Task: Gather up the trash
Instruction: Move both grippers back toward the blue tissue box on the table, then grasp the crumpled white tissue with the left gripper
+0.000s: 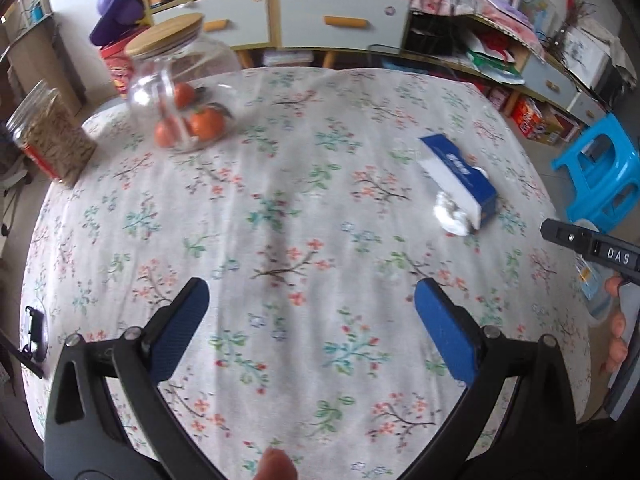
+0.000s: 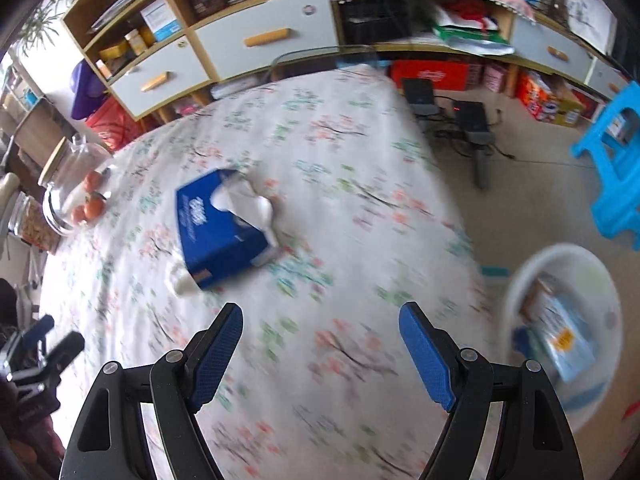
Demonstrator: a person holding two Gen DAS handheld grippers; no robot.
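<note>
A crumpled white tissue (image 1: 454, 214) lies on the floral tablecloth against the near end of a blue tissue box (image 1: 460, 178). In the right wrist view the same tissue (image 2: 182, 280) peeks out at the box's (image 2: 216, 224) lower left corner. My left gripper (image 1: 310, 300) hangs open over bare cloth, well short and left of the tissue. My right gripper (image 2: 320, 320) is open too, with nothing between its blue pads, just below and right of the box. A white bin (image 2: 560, 320) on the floor beside the table holds some packaging.
A glass jar (image 1: 176, 84) with a wooden lid and oranges stands at the far left, next to a jar of snacks (image 1: 48, 136). A blue plastic stool (image 2: 616, 168) and black boxes with cables (image 2: 472, 120) sit on the floor. Shelves and drawers line the back.
</note>
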